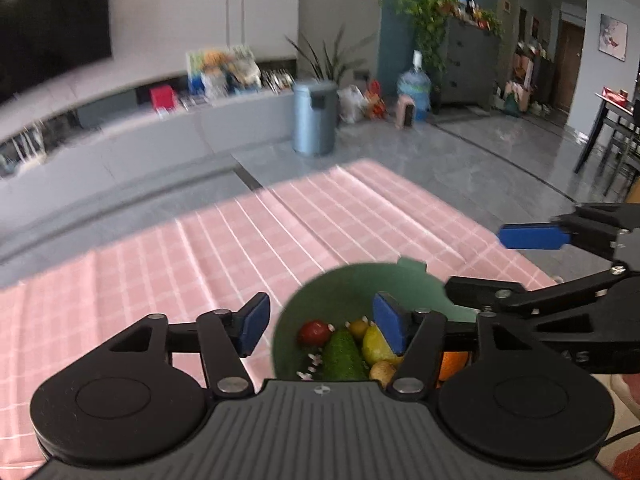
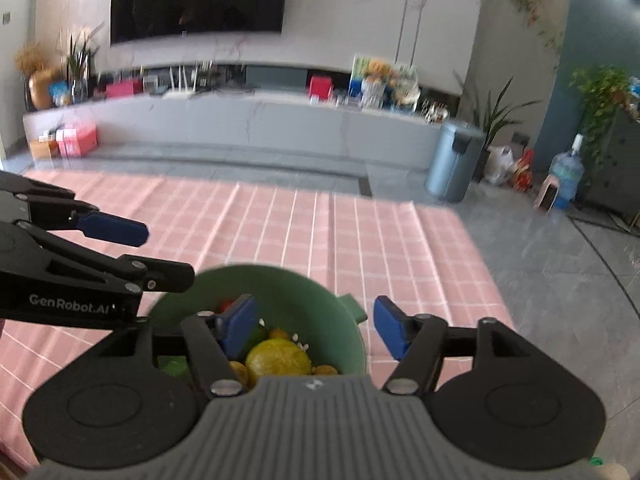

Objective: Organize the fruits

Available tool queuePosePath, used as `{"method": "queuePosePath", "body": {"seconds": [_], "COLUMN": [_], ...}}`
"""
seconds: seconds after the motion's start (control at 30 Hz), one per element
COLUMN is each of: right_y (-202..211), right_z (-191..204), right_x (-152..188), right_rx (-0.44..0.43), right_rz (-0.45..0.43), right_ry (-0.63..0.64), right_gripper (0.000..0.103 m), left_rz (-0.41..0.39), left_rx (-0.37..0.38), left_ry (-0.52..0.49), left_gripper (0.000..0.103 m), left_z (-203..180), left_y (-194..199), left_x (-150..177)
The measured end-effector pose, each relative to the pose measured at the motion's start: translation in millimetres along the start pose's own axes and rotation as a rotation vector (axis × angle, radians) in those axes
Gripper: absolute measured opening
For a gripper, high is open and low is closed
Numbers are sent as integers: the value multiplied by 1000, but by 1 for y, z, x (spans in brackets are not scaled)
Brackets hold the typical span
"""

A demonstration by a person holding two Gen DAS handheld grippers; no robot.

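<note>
A green bowl [image 1: 352, 280] stands on the pink checked tablecloth [image 1: 200, 256] close below both grippers. It holds a red tomato [image 1: 314, 332], a bumpy green cucumber [image 1: 342, 354], a yellow pear [image 1: 376, 346], an orange [image 1: 452, 364] and small yellowish fruits. My left gripper [image 1: 322, 326] is open and empty above the bowl's left rim. My right gripper [image 2: 316, 326] is open and empty above the bowl [image 2: 320, 300], over a yellow-green citrus fruit [image 2: 278, 356]. Each gripper shows in the other's view.
The cloth [image 2: 320, 232] covers the table to its far edge. Beyond are a grey floor, a blue-grey bin [image 1: 314, 118], a long low cabinet [image 2: 240, 120], a water jug [image 1: 414, 88] and dark chairs [image 1: 612, 136] at the right.
</note>
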State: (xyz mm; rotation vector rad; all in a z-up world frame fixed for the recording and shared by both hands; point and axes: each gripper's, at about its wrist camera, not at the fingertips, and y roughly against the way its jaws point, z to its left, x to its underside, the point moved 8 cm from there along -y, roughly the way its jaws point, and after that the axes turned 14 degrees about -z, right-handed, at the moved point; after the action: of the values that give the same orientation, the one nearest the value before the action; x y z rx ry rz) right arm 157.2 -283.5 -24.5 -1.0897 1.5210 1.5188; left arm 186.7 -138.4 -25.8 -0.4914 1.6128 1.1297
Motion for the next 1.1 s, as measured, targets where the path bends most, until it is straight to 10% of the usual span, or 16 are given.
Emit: {"method": "queuePosePath", "body": {"seconds": [0.5,1.1], "right_y": [124,128], "right_z": [22,53], "right_x": [-7,57], "right_rx": [128,69], "right_rz": [-221,-90], "right_ry": [-50,-108], "right_gripper": [81,90], "left_rz": [-174,-29], "left_rx": [-174,-228], "left_ry": [-23,62], "left_gripper": [82,82], "left_z": [-18,0], "left_y": [91,96], "left_x": [-9,55]}}
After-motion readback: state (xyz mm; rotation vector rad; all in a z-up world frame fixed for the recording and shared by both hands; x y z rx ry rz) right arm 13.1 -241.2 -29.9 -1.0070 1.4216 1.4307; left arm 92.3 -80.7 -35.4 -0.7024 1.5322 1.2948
